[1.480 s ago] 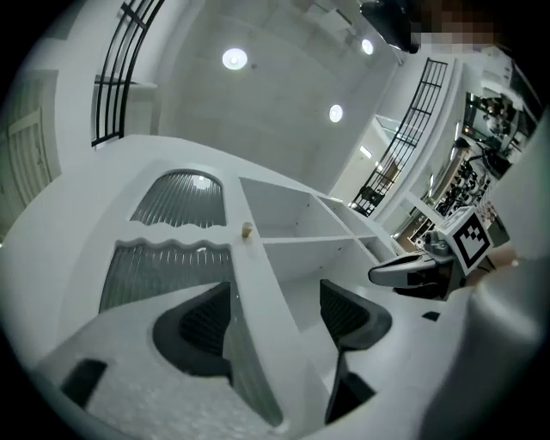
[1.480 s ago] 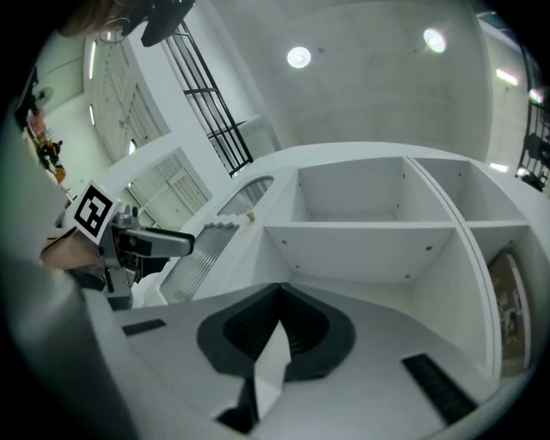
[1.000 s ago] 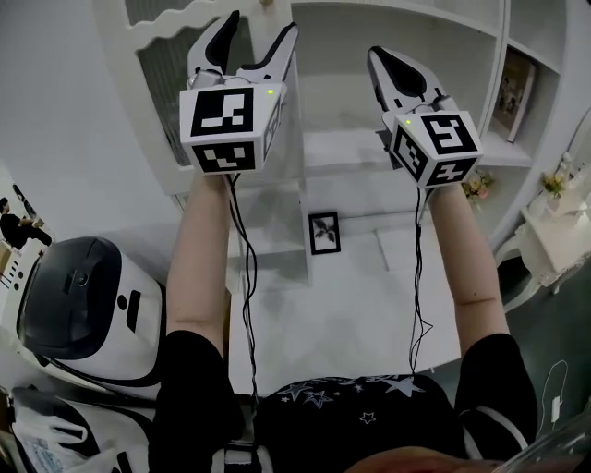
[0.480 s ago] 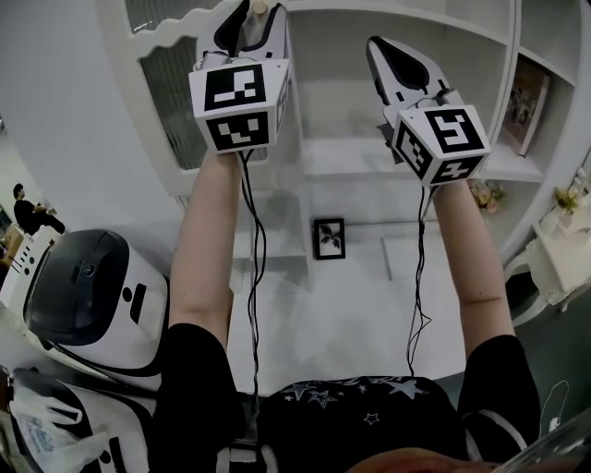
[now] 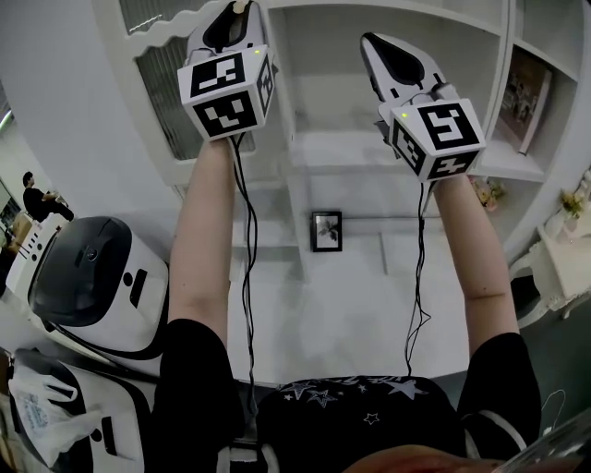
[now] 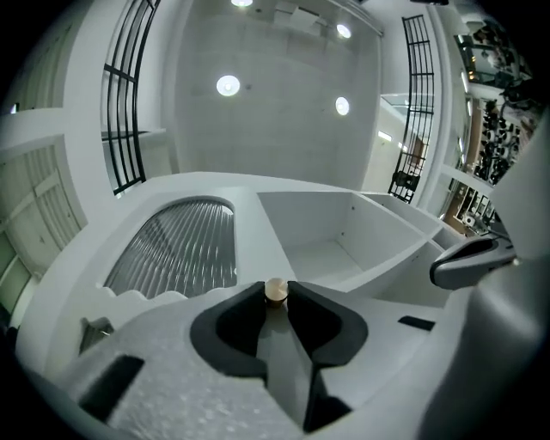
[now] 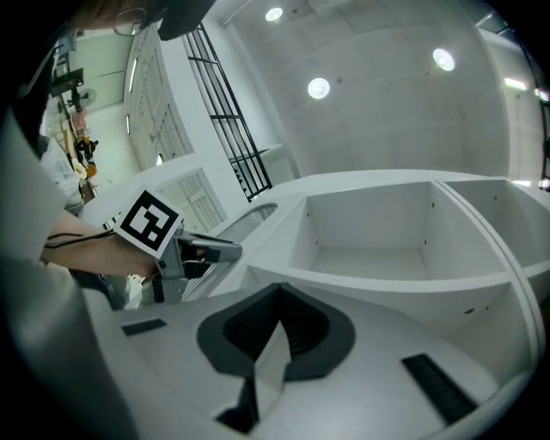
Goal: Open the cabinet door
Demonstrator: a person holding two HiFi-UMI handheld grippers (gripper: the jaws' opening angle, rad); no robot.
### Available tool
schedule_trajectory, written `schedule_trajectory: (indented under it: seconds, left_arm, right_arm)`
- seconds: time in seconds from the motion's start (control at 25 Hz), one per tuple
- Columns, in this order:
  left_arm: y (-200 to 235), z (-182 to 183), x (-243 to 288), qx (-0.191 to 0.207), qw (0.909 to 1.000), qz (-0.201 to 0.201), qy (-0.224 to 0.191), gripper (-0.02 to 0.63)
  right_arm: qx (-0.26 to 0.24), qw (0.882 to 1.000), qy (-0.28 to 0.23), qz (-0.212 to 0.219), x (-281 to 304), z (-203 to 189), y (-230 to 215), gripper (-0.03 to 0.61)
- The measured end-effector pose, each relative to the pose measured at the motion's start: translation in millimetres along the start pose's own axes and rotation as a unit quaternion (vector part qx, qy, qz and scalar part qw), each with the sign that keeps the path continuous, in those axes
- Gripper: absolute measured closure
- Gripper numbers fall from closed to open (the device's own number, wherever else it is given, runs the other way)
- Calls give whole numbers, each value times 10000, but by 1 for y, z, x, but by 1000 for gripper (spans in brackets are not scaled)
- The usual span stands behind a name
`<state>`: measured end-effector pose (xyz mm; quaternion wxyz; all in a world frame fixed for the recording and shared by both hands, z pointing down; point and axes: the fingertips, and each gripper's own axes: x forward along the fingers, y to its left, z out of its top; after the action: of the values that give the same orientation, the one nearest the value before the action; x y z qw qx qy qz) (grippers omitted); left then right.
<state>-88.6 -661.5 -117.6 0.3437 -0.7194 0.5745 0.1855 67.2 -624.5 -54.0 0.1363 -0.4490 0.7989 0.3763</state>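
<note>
step: we grip knob (image 6: 275, 289) at 12 o'clock, on edge of cabinet door (image 6: 176, 249) | left gripper (image 6: 276, 297) jaws closing, pads touching knob | right gripper (image 7: 278, 290) jaws together, empty, 1 o'clock | tip: we clamp firmly, then pull along the door's swing, no twisting | count: 1 door, 1 knob, 2 grippers

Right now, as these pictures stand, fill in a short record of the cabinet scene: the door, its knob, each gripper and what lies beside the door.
Door: white cabinet door with a ribbed glass panel; it looks shut.
Knob: small round knob at the door's edge.
Left gripper: left gripper raised to the door, jaws closing, knob between their tips.
Right gripper: right gripper with jaws together, nothing between them.
Beside the door: open white shelves.
</note>
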Motion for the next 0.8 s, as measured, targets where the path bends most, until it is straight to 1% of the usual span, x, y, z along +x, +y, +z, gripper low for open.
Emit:
schedule_trajectory:
  seconds: [0.08, 0.2, 0.32, 0.4, 0.48, 0.64, 0.8]
  left_arm:
    - [0, 0, -1, -38, 9999, 36, 89, 529]
    - [0, 2, -4, -126, 9997, 36, 209, 531]
    - [1, 10, -12, -459, 9986, 29, 258, 531]
    - [2, 18, -20, -625, 9978, -39, 226, 532]
    - [3, 26, -31, -695, 9974, -119, 154, 532]
    - [10, 44, -52, -940, 9951, -306, -28, 534]
    - [18, 62, -72, -1117, 9917, -617, -122, 534]
  right_arm:
    - [-12, 10000, -2, 90, -1, 1, -2, 572]
    - [141, 9997, -82, 204, -1, 4, -5, 572]
    - [282, 9991, -174, 272, 1, 8, -4, 572]
    - [203, 9991, -246, 274, 1, 15, 1, 572]
    - [147, 9990, -290, 305, -1, 22, 11, 572]
    - [167, 9987, -270, 388, 0, 37, 38, 572]
    - [182, 9992, -253, 260, 2, 54, 60, 572]
